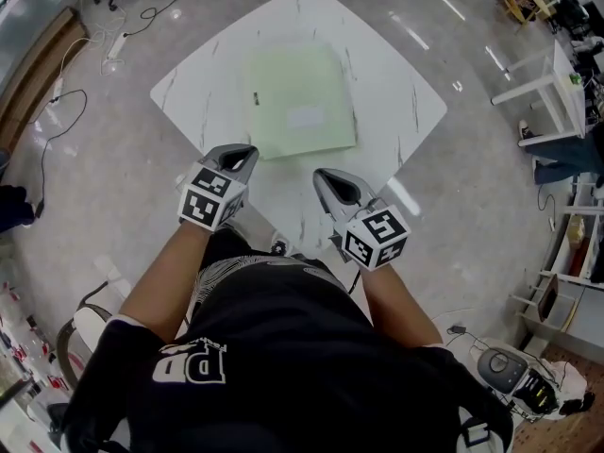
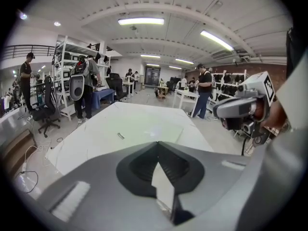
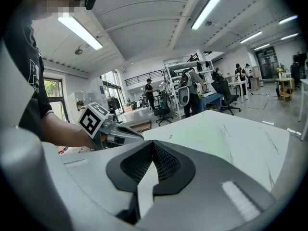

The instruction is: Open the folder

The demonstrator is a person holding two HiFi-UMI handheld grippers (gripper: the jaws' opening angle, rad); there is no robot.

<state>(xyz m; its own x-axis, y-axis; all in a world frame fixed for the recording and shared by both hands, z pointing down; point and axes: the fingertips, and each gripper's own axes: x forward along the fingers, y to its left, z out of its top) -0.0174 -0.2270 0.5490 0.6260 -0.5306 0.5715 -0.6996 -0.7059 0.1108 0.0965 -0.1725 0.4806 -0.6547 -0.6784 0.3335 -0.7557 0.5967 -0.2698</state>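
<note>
A person is standing at a white table [image 1: 401, 102], holding a gripper in each hand. A pale green folder [image 1: 300, 102] is lying flat and closed near the table's middle. The left gripper [image 1: 247, 151] and right gripper [image 1: 321, 174] are hovering near the folder's closest edge, both with jaws pressed together, gripping nothing.

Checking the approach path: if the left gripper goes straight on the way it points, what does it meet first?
Probably the green folder's near edge, flat on the white table just ahead of the left gripper. Depth is unclear: it may touch bare table first.
</note>
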